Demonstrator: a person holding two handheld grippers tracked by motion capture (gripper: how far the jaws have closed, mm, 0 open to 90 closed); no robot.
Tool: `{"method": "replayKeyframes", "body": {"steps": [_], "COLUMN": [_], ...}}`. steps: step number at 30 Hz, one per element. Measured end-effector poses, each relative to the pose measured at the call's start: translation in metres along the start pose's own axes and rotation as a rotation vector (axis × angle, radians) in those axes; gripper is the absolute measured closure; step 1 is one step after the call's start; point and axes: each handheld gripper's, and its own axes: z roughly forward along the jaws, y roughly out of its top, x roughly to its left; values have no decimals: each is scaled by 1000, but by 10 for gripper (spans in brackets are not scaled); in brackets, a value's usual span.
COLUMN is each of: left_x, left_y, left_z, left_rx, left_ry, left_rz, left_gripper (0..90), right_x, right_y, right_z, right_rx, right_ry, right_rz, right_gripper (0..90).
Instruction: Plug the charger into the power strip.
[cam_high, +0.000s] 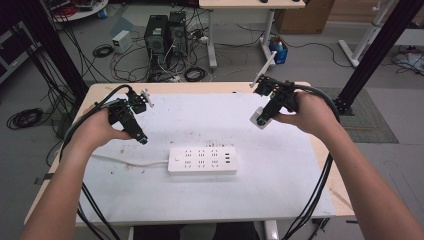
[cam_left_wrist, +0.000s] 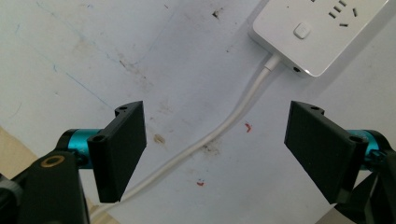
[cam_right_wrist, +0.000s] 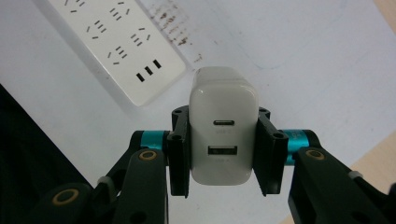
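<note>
USB wall charger (cam_right_wrist: 223, 135) sits pinched between the right gripper (cam_right_wrist: 223, 154) jaws, held above the table (cam_high: 280, 190) right of the power strip (cam_high: 202, 160); its plug prongs are hidden. The left gripper (cam_left_wrist: 215, 144) hovers spread over the strip's cable (cam_left_wrist: 224, 126), whose far end runs out of frame.

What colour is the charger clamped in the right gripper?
White: the USB charger in the right gripper shows best in the right gripper view.

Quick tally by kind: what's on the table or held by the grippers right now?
Power strips: 1, the white power strip lying on the table
Chargers: 1, the white charger clamped in the right gripper
Total: 2
</note>
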Motion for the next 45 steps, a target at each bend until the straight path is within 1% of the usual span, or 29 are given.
{"method": "replayKeyframes", "body": {"steps": [2,3,4,5,6,7,8,10,11,12,13,14,16,17,18,19,20,21,22,27,28,29,33,34,36,40,42,43,45], "left_x": [1,1,1,1,1,2,2,1,1,2,2,2,2,2,2,1,1,0,0,-3,-3,-3,-3,-3,-3,-3,-3,-4,-5], "left_y": [-2,-3,-5,-6,-8,-11,-11,-15,-17,-18,-21,-21,-24,-26,-27,-29,-29,-30,-31,-36,-36,-37,-38,-39,-39,-39,-38,-38,-38], "left_z": [-1,-2,-2,-3,-3,-4,-4,-5,-5,-6,-6,-6,-6,-5,-5,-3,-3,-3,-2,-1,-1,-2,0,0,1,5,6,7,10], "left_rx": [-1,-1,1,2,1,-1,-1,-13,-20,-11,-10,-10,-10,-15,-17,-15,-15,-15,-14,-16,-16,-20,-15,-14,-12,-9,-6,-9,-7], "left_ry": [1,0,-1,1,2,5,5,3,0,1,3,3,0,-2,-7,-8,-8,-10,-13,-18,-18,-23,-23,-24,-25,-28,-29,-33,-35], "left_rz": [-3,-5,-3,-3,-5,-8,-8,-16,-25,-16,-18,-18,-15,-15,-15,-11,-11,-8,-5,-2,-2,1,-2,1,0,-2,2,1,5], "left_gripper": [209,209,209,208,208,209,209,209,209,209,209,209,209,209,209,209,209,209,209,209,209,209,209,209,209,209,209,209,208], "right_x": [4,8,8,12,12,16,16,21,25,25,30,30,40,47,47,54,54,62,62,75,75,79,84,85,85,84,86,88,90], "right_y": [6,12,12,18,18,25,25,32,40,40,46,46,53,59,59,64,64,68,68,73,73,74,76,76,76,77,78,79,80], "right_z": [4,8,8,14,14,21,21,29,39,39,48,48,61,73,73,85,85,96,96,126,126,132,140,142,144,145,145,153,155], "right_rx": [8,10,10,20,20,29,29,37,41,41,48,48,64,82,82,94,94,104,104,166,166,160,169,173,182,186,201,232,245], "right_ry": [7,19,19,26,26,35,35,43,49,49,67,67,77,88,88,94,94,96,96,90,90,99,114,102,106,111,107,99,93], "right_rz": [-20,-51,-51,-85,-85,-138,-138,-175,-224,-224,-258,-258,-312,-359,-359,-406,-406,-436,-436,-532,-532,-567,-603,-621,-647,-665,-666,-689,-687], "right_gripper": [624,624,624,624,624,624,624,624,624,624,624,624,624,624,624,624,624,624,624,625,625,625,625,625,626,629,630,631,632]}}
